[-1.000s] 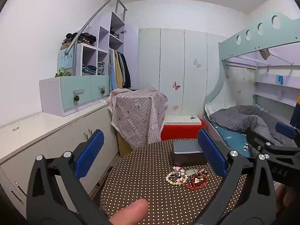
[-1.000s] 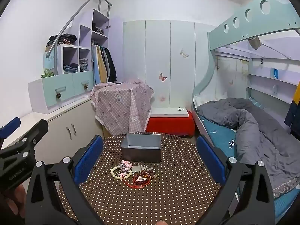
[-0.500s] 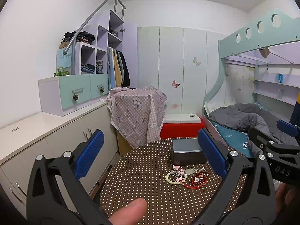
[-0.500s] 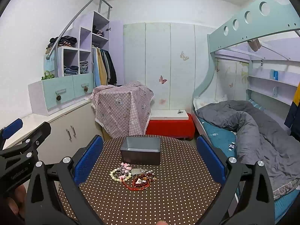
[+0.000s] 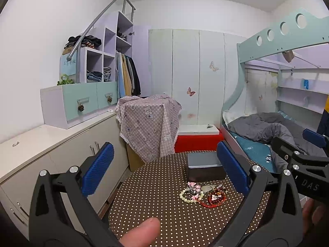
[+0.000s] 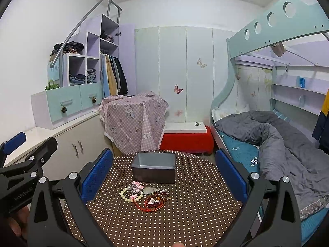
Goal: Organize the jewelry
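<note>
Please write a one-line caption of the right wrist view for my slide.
Open right tool above a polka-dot table, facing a jewelry pile beside an empty gray box.

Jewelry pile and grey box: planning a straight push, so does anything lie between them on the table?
In the right wrist view, only bare dotted tablecloth shows between the jewelry pile and the grey box.

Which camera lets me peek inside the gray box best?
The right wrist view. There the gray box sits near the middle, unblocked, and you see its open top and inner walls. In the left wrist view the box is off to the side, its right end hidden behind a blue fingertip of the left gripper.
</note>
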Available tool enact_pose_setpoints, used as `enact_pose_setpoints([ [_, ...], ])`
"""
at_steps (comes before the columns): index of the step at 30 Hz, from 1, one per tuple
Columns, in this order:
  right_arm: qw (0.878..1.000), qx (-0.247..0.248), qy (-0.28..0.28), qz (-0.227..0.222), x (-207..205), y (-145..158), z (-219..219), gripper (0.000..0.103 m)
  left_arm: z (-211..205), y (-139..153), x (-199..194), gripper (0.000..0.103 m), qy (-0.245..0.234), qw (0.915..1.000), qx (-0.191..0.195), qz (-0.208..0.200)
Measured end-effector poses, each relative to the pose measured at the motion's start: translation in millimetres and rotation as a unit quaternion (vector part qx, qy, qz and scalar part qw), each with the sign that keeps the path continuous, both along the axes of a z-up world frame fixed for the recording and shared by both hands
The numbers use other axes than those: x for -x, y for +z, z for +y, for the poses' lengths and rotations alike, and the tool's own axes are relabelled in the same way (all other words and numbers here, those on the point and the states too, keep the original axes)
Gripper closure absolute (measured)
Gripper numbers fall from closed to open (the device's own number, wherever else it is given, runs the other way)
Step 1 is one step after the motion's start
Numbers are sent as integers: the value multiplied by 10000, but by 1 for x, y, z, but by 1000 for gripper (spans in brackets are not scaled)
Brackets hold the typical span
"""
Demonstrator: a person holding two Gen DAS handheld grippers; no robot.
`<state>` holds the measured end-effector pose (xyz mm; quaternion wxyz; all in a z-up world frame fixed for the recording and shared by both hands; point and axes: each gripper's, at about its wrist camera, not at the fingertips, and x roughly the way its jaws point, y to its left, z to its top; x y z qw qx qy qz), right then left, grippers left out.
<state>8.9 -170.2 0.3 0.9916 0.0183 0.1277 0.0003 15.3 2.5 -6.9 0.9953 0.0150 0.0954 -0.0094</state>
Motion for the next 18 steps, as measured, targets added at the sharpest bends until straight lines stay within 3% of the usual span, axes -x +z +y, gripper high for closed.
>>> enact_pose_setpoints([
  [18, 10000, 9, -20, 51, -5, -7, -3, 8, 3, -2, -8, 5, 16, 9999, 11, 121],
])
